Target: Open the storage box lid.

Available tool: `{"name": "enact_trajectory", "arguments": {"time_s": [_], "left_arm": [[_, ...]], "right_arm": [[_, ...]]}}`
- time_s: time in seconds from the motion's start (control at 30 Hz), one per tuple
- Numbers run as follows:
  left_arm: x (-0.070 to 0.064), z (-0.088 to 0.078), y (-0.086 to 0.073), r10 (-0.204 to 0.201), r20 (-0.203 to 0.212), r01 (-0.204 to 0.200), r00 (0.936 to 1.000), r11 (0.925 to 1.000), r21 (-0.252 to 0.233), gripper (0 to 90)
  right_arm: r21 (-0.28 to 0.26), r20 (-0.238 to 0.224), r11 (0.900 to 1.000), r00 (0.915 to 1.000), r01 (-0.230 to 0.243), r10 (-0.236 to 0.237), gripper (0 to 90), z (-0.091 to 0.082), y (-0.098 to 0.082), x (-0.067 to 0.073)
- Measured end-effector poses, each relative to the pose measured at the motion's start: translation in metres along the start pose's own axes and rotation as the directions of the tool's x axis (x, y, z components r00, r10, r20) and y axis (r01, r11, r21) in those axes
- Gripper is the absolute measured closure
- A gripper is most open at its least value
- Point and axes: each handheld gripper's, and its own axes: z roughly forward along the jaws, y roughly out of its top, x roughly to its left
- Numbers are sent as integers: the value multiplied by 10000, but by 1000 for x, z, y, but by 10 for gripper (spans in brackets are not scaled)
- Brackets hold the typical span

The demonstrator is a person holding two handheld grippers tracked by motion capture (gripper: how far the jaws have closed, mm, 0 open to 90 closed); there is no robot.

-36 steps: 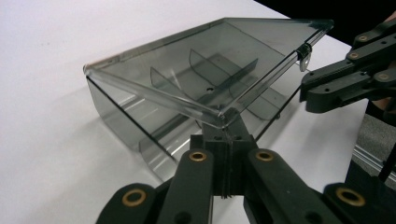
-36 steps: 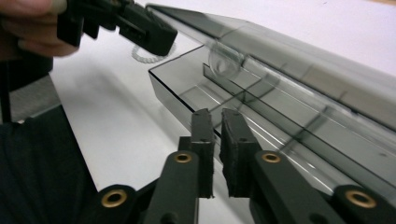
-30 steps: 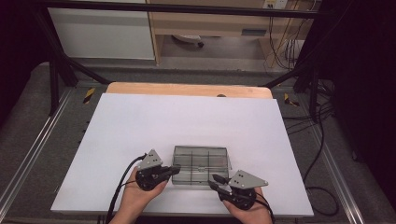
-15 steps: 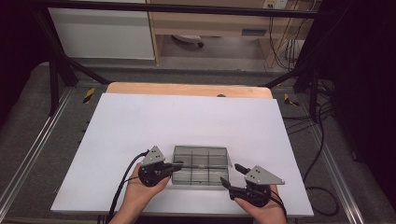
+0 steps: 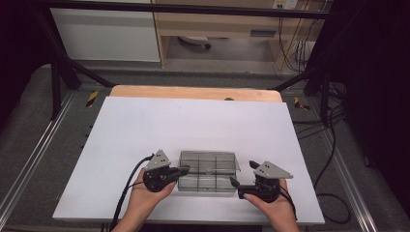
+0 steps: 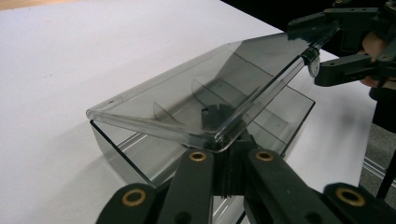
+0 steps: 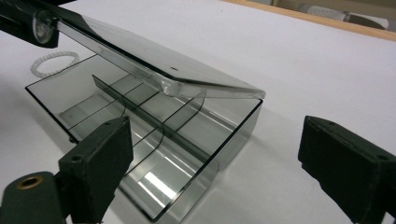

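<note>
A smoky clear compartment box (image 5: 208, 173) lies on the white table near the front edge. Its lid (image 6: 196, 93) is tilted up over the divided base (image 7: 140, 140). My left gripper (image 5: 186, 170) is at the box's left end, shut on the lid's raised edge (image 6: 219, 140). My right gripper (image 5: 241, 174) is just off the box's right end. Its jaws have just been opening and stand wide, one on each side of the base's corner (image 7: 219, 154), touching nothing. The left gripper's jaws (image 7: 32, 23) clamp the lid's far end in the right gripper view.
The white tabletop (image 5: 193, 125) stretches behind the box, with a wooden strip (image 5: 193, 92) at its back edge. A small white coiled ring (image 7: 51, 63) lies on the table beyond the box. Cables (image 5: 125, 193) trail from my left gripper off the front edge.
My right gripper has drawn back to the right, away from the box's right end, and its jaws have spread wide. The left gripper has kept still on the lid.
</note>
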Motion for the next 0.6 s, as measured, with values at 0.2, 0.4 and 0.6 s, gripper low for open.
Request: {"name": "enact_trajectory", "arguments": {"time_s": [0.2, 0.4, 0.6], "left_arm": [[1, -1, 2, -4, 6, 4, 10000, 10000, -62, 900], [1, -1, 4, -5, -4, 5, 10000, 10000, -76, 900], [1, -2, 5, -34, -15, 34, 10000, 9999, -100, 900]], "right_arm": [[-145, -166, 9985, 9984, 531, -533, 162, 9, 4, -8], [-451, -505, 9979, 9975, 471, -493, 168, 16, 8, -17], [-664, -830, 9958, 9942, 629, -683, 245, 20, 12, -20]]}}
